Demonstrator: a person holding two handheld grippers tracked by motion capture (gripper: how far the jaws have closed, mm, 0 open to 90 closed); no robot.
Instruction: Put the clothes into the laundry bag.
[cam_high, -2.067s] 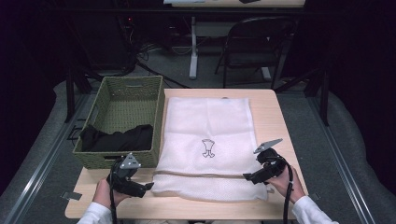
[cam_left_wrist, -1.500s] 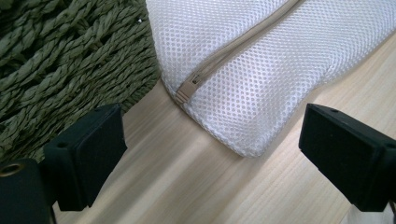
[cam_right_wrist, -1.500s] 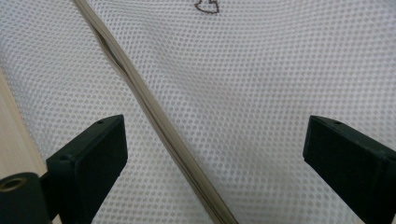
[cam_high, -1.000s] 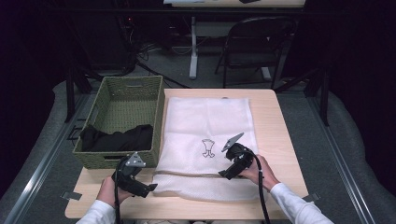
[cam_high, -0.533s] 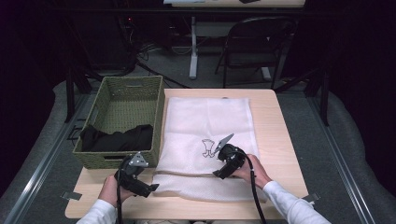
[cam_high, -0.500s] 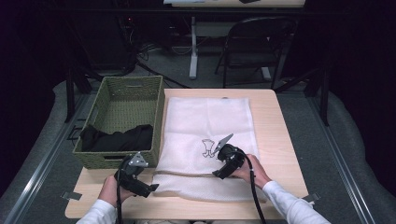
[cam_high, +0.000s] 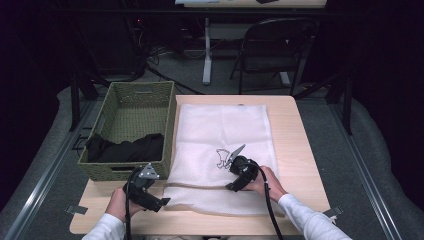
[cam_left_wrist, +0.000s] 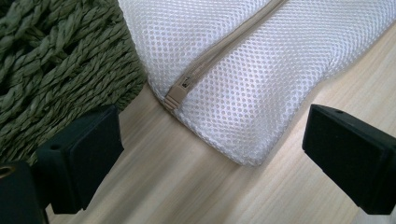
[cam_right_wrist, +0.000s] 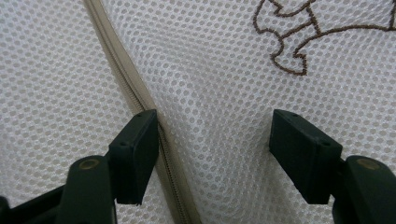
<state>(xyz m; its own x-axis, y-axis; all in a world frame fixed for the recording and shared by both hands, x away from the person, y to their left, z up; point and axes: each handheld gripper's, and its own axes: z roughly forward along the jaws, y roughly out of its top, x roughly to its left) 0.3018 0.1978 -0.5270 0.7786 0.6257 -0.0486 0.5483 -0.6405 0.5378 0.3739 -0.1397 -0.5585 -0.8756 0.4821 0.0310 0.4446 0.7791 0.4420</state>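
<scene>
A white mesh laundry bag (cam_high: 220, 135) lies flat on the wooden table (cam_high: 295, 145), with a brown emblem (cam_high: 222, 157) stitched on it and a beige zipper (cam_high: 200, 186) running across its near end. My right gripper (cam_high: 231, 187) rests tips-down on the bag just below the emblem. In the right gripper view its jaws (cam_right_wrist: 217, 149) have just been closing; a ridge of mesh (cam_right_wrist: 210, 93) bulges between them, the left pad against the zipper (cam_right_wrist: 121, 70), but the pads do not pinch it. My left gripper (cam_high: 161, 201) stands open at the bag's near left corner (cam_left_wrist: 261, 70), by the zipper's end (cam_left_wrist: 176, 93).
A green woven basket (cam_high: 170, 125) stands against the bag's left side, a black garment (cam_high: 125, 147) in its near end. In the left gripper view its wall (cam_left_wrist: 56, 60) is close beside the left jaw. A folding chair (cam_high: 275, 50) stands beyond the table.
The right gripper has travelled left from the bag's near right edge to the middle, beside the emblem, and dropped onto the mesh. The left gripper has stayed put.
</scene>
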